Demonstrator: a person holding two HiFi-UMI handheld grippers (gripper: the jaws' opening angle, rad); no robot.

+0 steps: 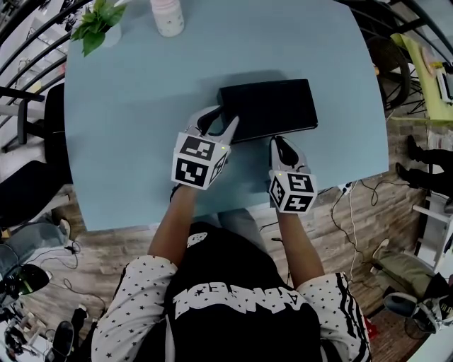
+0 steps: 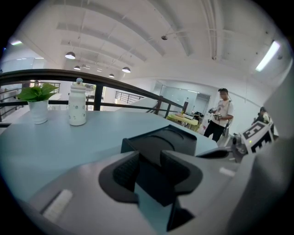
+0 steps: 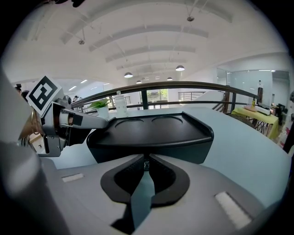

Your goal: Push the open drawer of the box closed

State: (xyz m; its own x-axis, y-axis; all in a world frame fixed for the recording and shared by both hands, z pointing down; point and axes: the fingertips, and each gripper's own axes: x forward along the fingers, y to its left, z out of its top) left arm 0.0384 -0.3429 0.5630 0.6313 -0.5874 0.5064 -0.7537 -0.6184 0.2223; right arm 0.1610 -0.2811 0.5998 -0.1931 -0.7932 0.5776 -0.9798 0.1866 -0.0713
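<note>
A view from the person's head looks steeply down on a pale blue table [image 1: 141,92]. A flat black box [image 1: 272,106] lies near its middle, a little towards the person. Both forearms reach forward from starred white sleeves, and each hand carries a grey gripper with a black-and-white marker cube.

The left gripper [image 1: 226,115] is at the box's near left corner. Its jaws stand wide, one finger along the left side and the other along the front face. In the left gripper view the dark corner of the box [image 2: 161,140] fills the gap in the left gripper [image 2: 149,160], and the ribbed pads appear to press on it.

The right gripper [image 1: 277,141] points at the front face of the box, towards its right end, with its tips right at that face. In the right gripper view the jaws of the right gripper [image 3: 146,160] are drawn almost together, leaving only a thin slit with table showing through.

From there the box [image 3: 151,133] looms just ahead. Its top is a shallow tray with a raised rim (two round recesses are sunk into it).

At the table's far edge stand a potted plant [image 1: 95,21] and a white bottle [image 1: 168,15], well apart from the box. Another person [image 2: 220,114] stands in the background of the left gripper view.
</note>
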